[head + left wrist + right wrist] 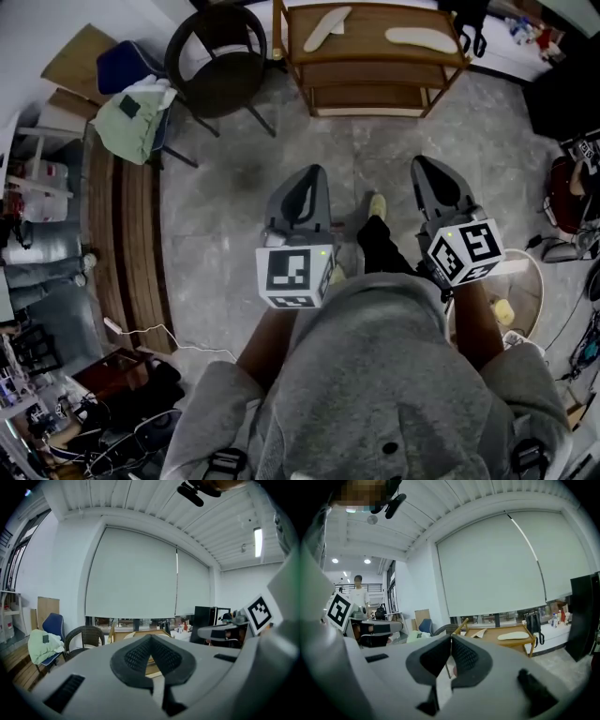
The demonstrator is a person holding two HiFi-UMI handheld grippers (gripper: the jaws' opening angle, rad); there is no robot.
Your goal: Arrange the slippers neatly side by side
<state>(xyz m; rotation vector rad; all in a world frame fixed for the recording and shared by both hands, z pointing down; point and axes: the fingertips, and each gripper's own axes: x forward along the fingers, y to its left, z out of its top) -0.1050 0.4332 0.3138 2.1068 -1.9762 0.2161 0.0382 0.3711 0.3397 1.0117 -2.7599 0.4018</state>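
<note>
Two cream slippers lie apart on top of a low wooden shelf (450, 58) at the far side of the floor. One slipper (327, 27) is angled at the left; the other slipper (422, 39) lies across at the right. In the right gripper view the shelf (526, 642) shows both, the right slipper (513, 635) and the left slipper (480, 633). My left gripper (313, 172) and right gripper (423, 162) are held close to my body, well short of the shelf. Both are shut with nothing between the pads, as also seen on the left gripper (150, 637) and right gripper (451, 638).
A dark wicker chair (220, 58) stands left of the shelf, and a blue chair with a green cloth (136, 112) is further left. My foot (377, 206) is between the grippers. A white basket (539, 291) and cables sit at the right. A person (358, 592) stands far off.
</note>
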